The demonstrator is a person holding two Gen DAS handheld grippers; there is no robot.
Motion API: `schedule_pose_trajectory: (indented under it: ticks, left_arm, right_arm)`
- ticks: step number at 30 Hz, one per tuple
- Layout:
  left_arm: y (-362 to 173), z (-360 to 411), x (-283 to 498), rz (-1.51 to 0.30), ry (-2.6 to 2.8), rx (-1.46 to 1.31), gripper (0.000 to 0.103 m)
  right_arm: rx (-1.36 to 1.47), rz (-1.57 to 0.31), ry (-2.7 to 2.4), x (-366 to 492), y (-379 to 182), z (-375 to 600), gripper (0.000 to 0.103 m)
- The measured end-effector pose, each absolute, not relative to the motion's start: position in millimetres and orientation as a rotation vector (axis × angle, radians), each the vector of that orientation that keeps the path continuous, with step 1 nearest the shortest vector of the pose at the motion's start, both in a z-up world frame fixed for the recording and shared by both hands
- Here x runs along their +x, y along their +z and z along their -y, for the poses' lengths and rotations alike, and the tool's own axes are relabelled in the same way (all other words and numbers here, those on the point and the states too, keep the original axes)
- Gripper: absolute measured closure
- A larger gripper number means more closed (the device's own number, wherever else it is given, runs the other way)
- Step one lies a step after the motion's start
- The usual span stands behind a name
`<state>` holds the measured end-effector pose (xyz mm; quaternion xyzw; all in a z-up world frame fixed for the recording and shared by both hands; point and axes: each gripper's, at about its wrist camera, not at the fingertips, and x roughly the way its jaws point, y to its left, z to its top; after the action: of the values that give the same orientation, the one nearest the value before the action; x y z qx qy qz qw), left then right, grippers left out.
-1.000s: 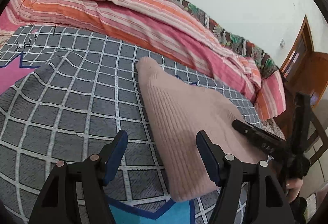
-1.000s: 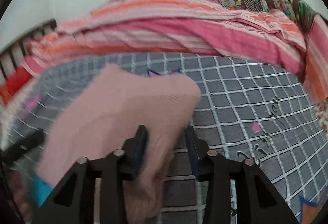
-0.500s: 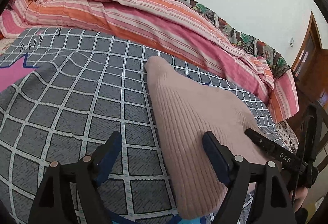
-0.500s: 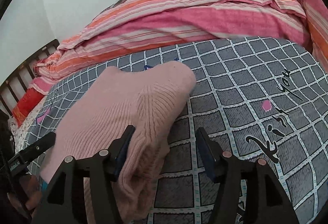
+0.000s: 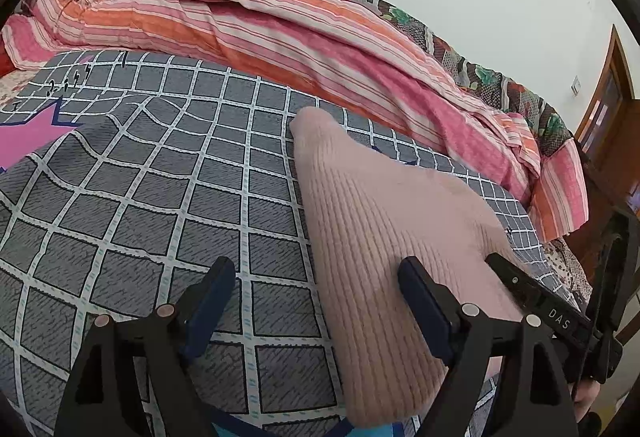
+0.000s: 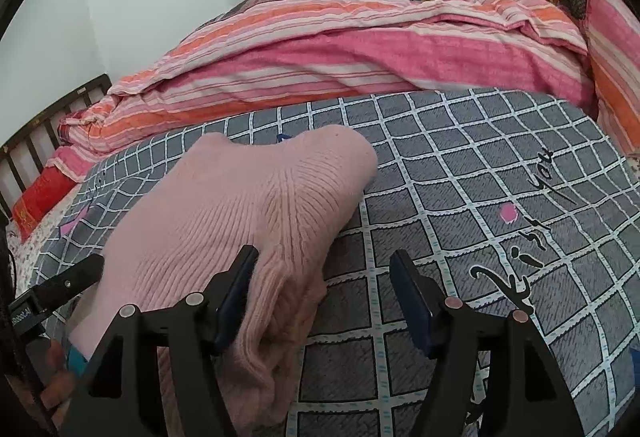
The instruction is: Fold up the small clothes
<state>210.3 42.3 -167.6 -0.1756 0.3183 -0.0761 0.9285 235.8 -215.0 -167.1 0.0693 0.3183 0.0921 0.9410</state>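
A pale pink ribbed knit garment [image 5: 372, 237] lies folded on the grey checked bedsheet [image 5: 160, 197]; it also shows in the right wrist view [image 6: 240, 205]. My left gripper [image 5: 316, 301] is open and empty, its jaws wide apart over the garment's left edge. My right gripper [image 6: 324, 289] is open too, its left finger [image 6: 236, 289] resting against the bunched near end of the garment. Each gripper's body shows at the edge of the other's view.
A pink and orange striped quilt [image 5: 280, 37] is heaped along the far side of the bed, against the wall. A wooden door [image 5: 608, 109] stands at the right. A dark headboard [image 6: 48, 125] and a red cushion [image 6: 40, 201] are at the left.
My right gripper has opened and let go of the pink garment, which now lies flat on the sheet. My left gripper has stayed open and shifted slightly closer.
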Motion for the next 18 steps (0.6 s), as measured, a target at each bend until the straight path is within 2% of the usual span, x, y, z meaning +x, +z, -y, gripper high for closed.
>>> schedule_pose_trajectory:
  ticks: [18]
  left_arm:
    - [-168.7, -43.0, 209.6, -0.654, -0.153, -0.360, 0.017]
  right_arm:
    - [0.140, -0.652, 0.185, 236.0, -167.9, 217.0, 0.034]
